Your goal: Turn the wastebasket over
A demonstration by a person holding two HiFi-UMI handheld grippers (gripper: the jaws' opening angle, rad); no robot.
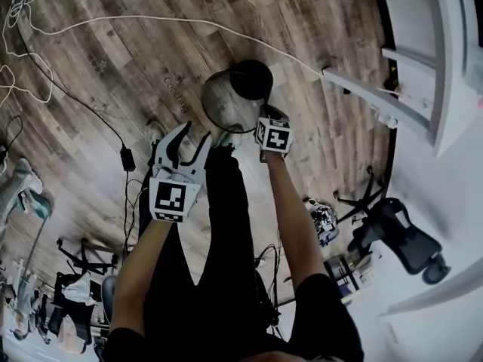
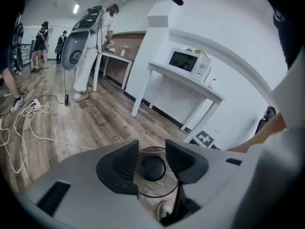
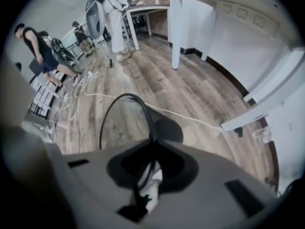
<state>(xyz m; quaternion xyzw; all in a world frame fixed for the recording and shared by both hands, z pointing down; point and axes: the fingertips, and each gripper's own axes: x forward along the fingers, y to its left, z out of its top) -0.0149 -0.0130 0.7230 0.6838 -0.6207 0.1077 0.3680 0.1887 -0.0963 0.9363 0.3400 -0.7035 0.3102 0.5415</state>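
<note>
The wastebasket (image 1: pixel 226 100) is a round black wire-mesh bin, tilted on the wood floor with its open mouth toward me and its solid black bottom (image 1: pixel 251 79) on the far side. My right gripper (image 1: pixel 266 117) points steeply down and is shut on the near right part of the thin rim (image 3: pixel 125 97). In the right gripper view the mesh wall (image 3: pixel 128 123) rises straight from the closed jaws. My left gripper (image 1: pixel 192 138) hangs open a little short of the bin's near left side, touching nothing. In the left gripper view the bin's black bottom (image 2: pixel 152 168) shows through the mouth, in the gap between the spread pads.
A white cable (image 1: pixel 151 21) crosses the floor behind the bin. A white table (image 1: pixel 423 51) stands at the right, with a microwave (image 2: pixel 188 63) on it. An office chair (image 1: pixel 400 232) is at the lower right. A black charger (image 1: pixel 127 158) lies left. People stand far back (image 3: pixel 40 51).
</note>
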